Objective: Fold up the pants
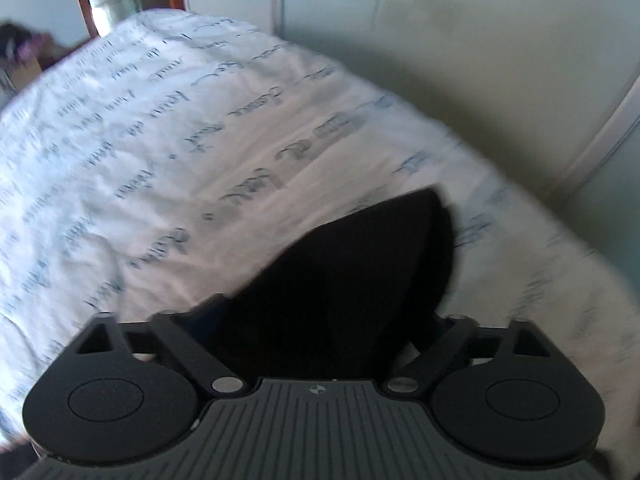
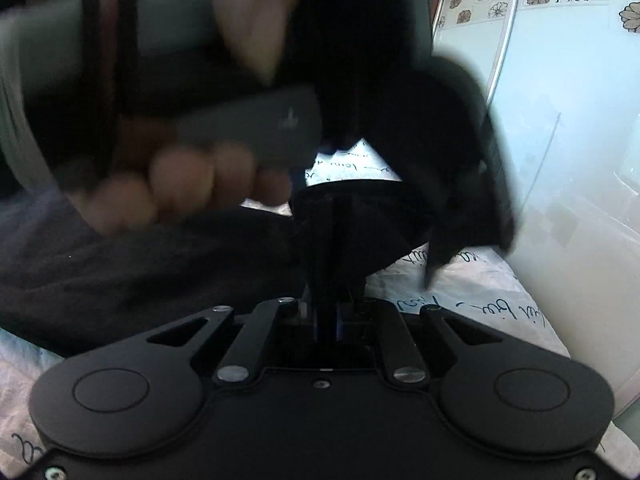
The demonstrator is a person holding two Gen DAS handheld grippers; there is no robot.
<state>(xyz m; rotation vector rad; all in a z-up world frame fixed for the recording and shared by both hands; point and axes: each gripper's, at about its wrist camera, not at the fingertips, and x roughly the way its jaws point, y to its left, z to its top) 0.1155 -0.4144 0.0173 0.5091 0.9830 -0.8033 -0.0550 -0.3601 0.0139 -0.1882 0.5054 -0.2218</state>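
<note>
The left gripper (image 1: 320,316) has black pants (image 1: 352,272) bunched between its fingers; whether they pinch, I cannot tell. The cloth runs toward one o'clock over the printed bedsheet (image 1: 160,140). The right gripper (image 2: 332,240) is clamped on the pants' edge at twelve o'clock, nearest the fabric.

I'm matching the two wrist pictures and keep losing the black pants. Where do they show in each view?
Left wrist: the black pants fill the lower middle, rising from the claw's base over the bed sheet.
Right wrist: the pants spread dark across the lower left, with a fold pinched in the right claw at centre.
Shared landmark: the white bed sheet with handwriting print.
</note>
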